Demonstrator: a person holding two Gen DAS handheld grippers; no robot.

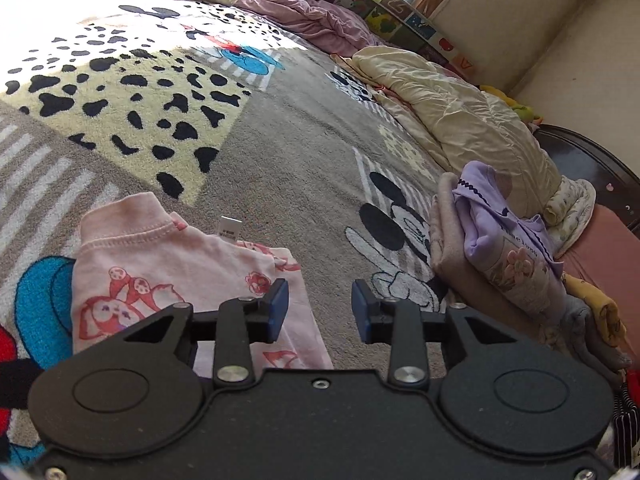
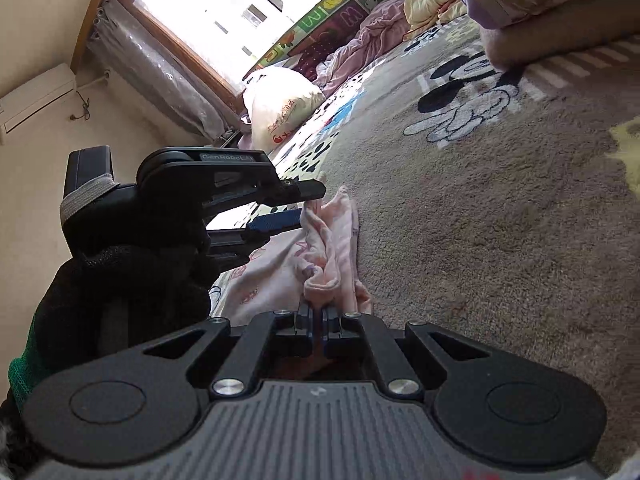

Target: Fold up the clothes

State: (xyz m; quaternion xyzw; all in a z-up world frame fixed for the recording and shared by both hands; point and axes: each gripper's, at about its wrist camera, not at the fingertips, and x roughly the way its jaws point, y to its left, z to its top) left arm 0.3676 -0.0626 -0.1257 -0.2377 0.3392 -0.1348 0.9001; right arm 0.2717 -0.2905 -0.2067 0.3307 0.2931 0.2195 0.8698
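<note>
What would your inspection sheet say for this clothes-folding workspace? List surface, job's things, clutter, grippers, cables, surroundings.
Surface: cartoon blanket spread over the bed.
Job's things: pink garment lying flat, one edge bunched.
Clutter: folded clothes pile, cream quilt, pillow.
Grippers: left gripper open above the garment; right gripper shut on its bunched edge.
Cables: nothing seen.
Surroundings: window, air conditioner.

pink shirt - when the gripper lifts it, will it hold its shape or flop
The pink shirt will likely flop: where the right gripper pinches it with closed jaws, the cloth already bunches into soft ridges. It is probably light, being thin knit lying flat on the carpet. The fuzzy pile may drag on it a little.
</note>
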